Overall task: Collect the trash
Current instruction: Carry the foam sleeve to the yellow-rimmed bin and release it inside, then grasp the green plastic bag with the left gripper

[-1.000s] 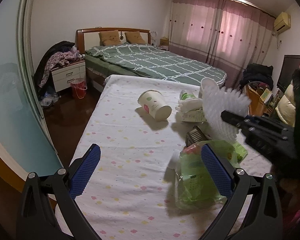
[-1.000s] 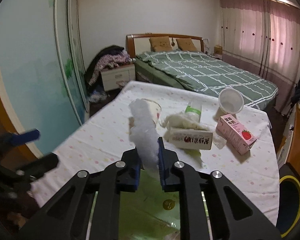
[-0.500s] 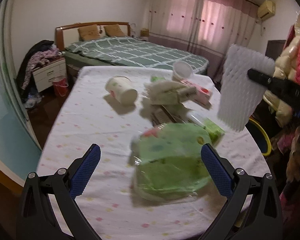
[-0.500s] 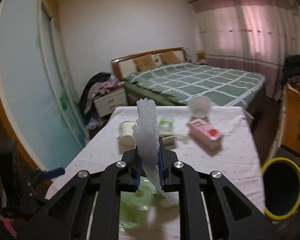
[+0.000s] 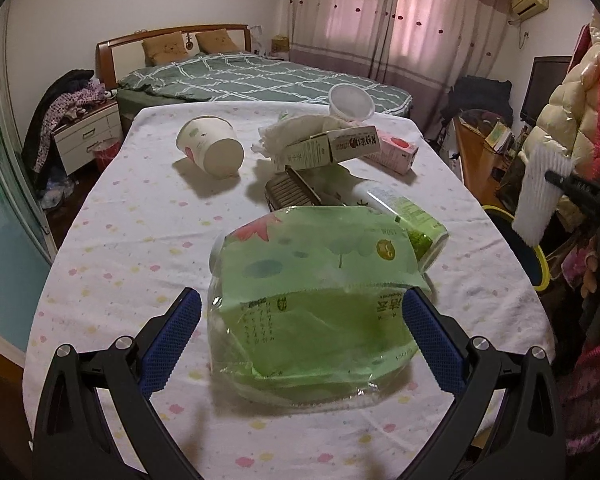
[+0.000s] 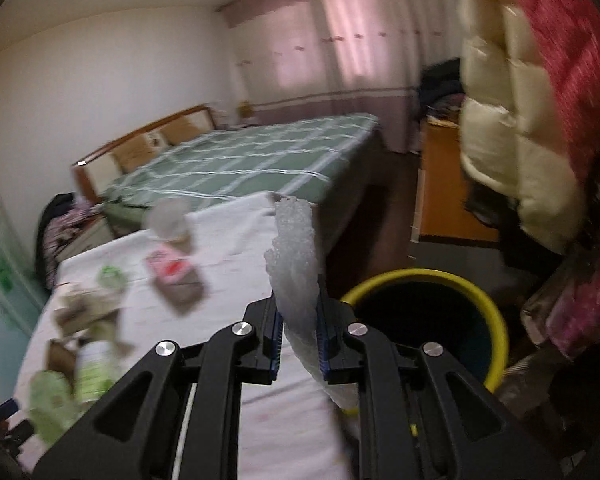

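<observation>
**A:** Largest item first, please.

**B:** Long table under a white cloth with small pastel dots [image 5: 112, 216], carrying the uncollected litter. Beside its right edge, on the floor, stood a round bin with a yellow rim and dark inside [image 6: 496, 320].

**A:** Litter on the cloth?

**B:** A crumpled clear-and-green plastic wrapper [image 5: 316, 300] lay nearest. Behind it, a green-labelled plastic bottle on its side [image 5: 404, 216], a white paper cup tipped over [image 5: 212, 148], a pale carton with red print [image 5: 328, 148] resting on a wad of white tissue [image 5: 300, 130], a pink strawberry-print carton [image 5: 396, 152] and a small clear plastic cup [image 5: 350, 100].

**A:** Grippers?

**B:** The left gripper [image 5: 300, 344] had its blue pads wide apart, one either side of the wrapper, neither pressing it. The right gripper [image 6: 298, 336] was clamped on a white foam-net sleeve [image 6: 294, 264], held off the table's right edge, near the bin.

**A:** Step in hand?

**B:** Judged: carrying the sleeve to the bin. The right-wrist view was blurred, so whether it stood over the mouth could not be told.

**A:** Next move?

**B:** Probably bringing the sleeve above the dark opening before parting the pads; foam that light could drift past the rim. The left looked set to close on the wrapper.
</observation>
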`<act>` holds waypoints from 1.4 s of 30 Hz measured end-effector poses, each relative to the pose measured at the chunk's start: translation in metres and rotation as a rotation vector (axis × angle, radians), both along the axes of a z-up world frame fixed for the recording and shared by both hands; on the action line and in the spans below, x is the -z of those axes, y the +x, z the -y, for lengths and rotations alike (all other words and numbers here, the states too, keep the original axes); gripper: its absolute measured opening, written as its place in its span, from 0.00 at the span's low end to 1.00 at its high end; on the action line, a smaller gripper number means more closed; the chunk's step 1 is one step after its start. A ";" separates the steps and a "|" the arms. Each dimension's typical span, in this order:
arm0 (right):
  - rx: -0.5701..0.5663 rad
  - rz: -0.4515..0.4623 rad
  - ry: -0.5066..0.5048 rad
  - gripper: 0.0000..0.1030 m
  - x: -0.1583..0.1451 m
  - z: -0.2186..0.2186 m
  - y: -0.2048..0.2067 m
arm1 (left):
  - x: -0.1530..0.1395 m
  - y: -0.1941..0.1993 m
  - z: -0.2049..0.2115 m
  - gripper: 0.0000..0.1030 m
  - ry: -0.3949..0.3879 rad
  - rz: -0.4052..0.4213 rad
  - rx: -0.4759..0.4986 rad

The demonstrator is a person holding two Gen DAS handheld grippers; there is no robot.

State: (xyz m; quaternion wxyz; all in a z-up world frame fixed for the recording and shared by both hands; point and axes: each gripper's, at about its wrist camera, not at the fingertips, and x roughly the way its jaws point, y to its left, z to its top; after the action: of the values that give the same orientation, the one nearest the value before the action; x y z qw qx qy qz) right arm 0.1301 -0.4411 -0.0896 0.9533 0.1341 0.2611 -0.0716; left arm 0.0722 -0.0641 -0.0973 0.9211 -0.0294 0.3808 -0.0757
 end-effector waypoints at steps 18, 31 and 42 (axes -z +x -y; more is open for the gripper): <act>0.175 -0.136 -0.045 0.44 0.062 0.049 0.030 | 0.005 0.009 0.006 0.96 0.007 -0.019 0.009; 0.126 -0.112 -0.059 0.48 0.050 0.021 0.020 | 0.015 0.015 -0.010 0.96 0.004 -0.046 -0.008; 0.112 -0.108 -0.040 0.50 0.050 0.020 0.018 | 0.023 0.015 -0.020 0.96 -0.010 -0.072 -0.016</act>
State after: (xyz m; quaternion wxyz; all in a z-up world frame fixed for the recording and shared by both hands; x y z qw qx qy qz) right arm 0.1480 -0.4608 -0.1394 0.9348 0.1252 0.3029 -0.1370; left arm 0.0868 -0.0437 -0.1200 0.9072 -0.0397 0.4130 -0.0690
